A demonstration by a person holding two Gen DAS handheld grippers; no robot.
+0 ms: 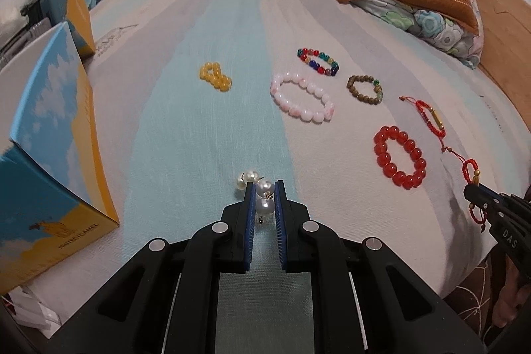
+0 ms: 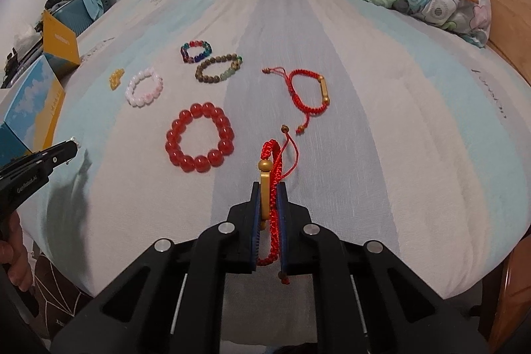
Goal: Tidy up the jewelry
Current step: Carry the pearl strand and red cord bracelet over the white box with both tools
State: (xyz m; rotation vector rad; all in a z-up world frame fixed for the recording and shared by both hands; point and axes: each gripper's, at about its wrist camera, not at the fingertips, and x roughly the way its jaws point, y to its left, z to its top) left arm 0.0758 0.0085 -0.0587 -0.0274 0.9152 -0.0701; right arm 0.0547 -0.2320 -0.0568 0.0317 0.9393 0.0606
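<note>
Left wrist view is showing the left gripper (image 1: pixel 264 188) pinching a pearl piece (image 1: pixel 262 191) just above the bed (image 1: pixel 186 121), near the blue-and-yellow box (image 1: pixel 49 155). The right gripper (image 2: pixel 269 188) is clamping a red cord bracelet (image 2: pixel 273 175) — its 2 loose tails are dangling, so carrying it slowly should be keeping them from snagging the red bead bracelet (image 2: pixel 199 138).

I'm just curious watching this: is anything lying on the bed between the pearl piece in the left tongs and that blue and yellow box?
Nothing visible does. The left tongs hold the pearl piece, and only bare sheet lies between it and the box. The yellow beads sit farther up the bed, off that path.
</note>
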